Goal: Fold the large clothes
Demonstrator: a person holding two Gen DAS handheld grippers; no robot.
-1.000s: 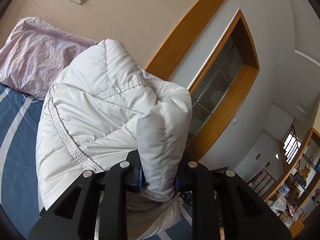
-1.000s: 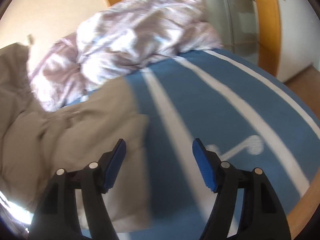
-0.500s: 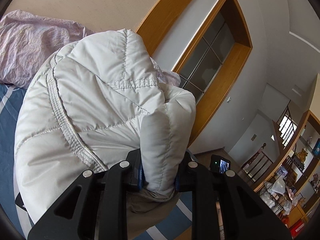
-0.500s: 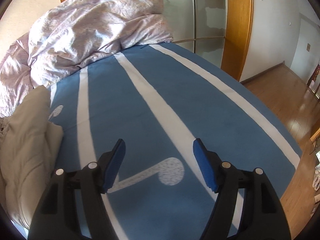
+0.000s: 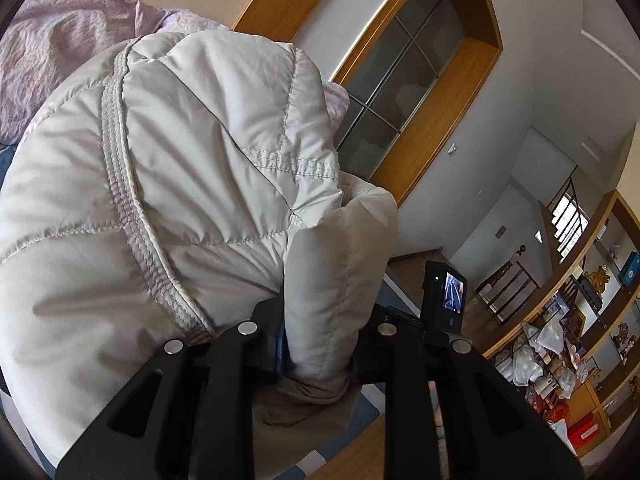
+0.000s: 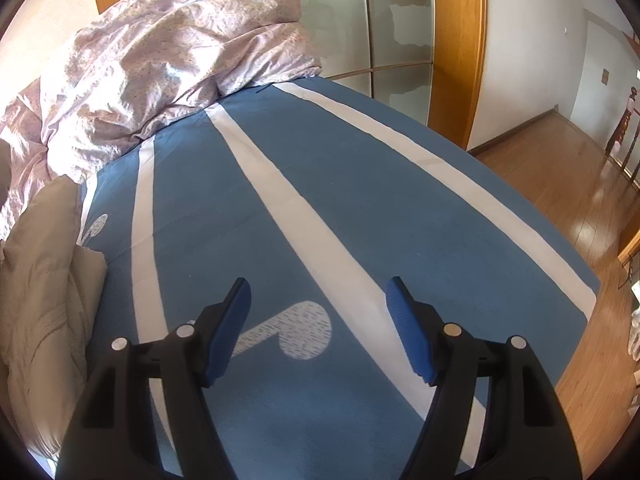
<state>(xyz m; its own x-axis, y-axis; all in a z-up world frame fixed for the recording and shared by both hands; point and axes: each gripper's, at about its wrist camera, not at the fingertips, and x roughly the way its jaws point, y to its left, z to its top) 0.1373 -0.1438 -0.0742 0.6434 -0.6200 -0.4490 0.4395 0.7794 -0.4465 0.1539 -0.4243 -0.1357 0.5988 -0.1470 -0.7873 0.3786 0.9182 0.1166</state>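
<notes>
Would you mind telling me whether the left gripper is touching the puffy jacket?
Touching: the left wrist view shows the left gripper clamped on a fold of the puffy jacket.

Both tools share one build: the left gripper [image 5: 318,354] and right gripper [image 6: 318,330] have matte black, angular arms with open slots, round silver pivot pins, and ribbed blue pads [image 6: 408,336] on the fingers, while a small black camera unit [image 5: 445,300] shows a lit screen and a green light.
</notes>
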